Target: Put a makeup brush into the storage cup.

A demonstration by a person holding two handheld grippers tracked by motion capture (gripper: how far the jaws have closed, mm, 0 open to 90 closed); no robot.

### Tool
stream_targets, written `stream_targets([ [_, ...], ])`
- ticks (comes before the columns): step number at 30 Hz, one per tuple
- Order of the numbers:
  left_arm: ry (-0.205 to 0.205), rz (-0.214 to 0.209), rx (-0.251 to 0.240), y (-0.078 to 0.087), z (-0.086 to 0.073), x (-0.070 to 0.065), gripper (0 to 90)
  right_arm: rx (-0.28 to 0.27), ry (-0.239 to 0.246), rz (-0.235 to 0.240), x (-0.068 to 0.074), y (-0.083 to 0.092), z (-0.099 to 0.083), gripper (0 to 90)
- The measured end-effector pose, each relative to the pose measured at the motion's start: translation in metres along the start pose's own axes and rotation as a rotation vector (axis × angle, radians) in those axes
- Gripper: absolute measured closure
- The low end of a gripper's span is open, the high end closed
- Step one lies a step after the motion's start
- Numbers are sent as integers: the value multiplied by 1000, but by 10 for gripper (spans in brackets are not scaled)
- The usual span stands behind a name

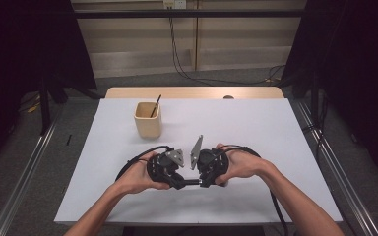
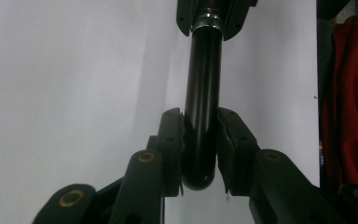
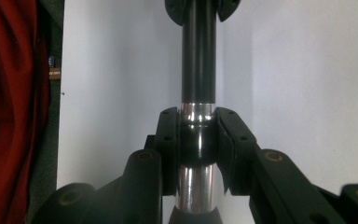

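Behind both jaws clenched on the black pen (image 1: 189,182), a wooden cup (image 1: 147,119) stands well apart.

We see a wooden cup (image 1: 147,120) with a dark stick (image 1: 155,106) leaning inside it on the white table (image 1: 256,128), cables (image 1: 187,69) trailing across the floor beyond.

both hands low and close together, left gripper (image 1: 177,179) and right gripper (image 1: 203,181) facing each other, fingers clamped.

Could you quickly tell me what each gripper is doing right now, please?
Left gripper: closed on the rounded black end of the pen.
Right gripper: closed on the pen's silver band.
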State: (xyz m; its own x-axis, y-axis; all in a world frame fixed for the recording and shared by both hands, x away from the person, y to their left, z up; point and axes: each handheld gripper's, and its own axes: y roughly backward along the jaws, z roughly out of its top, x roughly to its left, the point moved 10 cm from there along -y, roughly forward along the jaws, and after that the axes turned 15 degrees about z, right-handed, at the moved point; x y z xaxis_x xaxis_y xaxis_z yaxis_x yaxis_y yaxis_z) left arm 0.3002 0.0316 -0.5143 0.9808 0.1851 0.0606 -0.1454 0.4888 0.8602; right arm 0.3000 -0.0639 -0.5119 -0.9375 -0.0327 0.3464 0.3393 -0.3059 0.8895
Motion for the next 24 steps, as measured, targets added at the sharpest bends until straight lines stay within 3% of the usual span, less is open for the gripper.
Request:
stream_targets([
  [4, -5, -19, 7, 1, 1, -1, 744, -4, 15, -2, -1, 0, 0, 718],
  [11, -20, 30, -14, 2, 2, 1, 749, -36, 12, -10, -3, 3, 0, 697],
  [16, 0, 25, -11, 1, -1, 4, 749, -55, 19, -23, -5, 3, 2, 541],
  [24, 30, 27, -14, 4, -2, 6, 748, -118, -33, -31, -8, 8, 1, 321],
])
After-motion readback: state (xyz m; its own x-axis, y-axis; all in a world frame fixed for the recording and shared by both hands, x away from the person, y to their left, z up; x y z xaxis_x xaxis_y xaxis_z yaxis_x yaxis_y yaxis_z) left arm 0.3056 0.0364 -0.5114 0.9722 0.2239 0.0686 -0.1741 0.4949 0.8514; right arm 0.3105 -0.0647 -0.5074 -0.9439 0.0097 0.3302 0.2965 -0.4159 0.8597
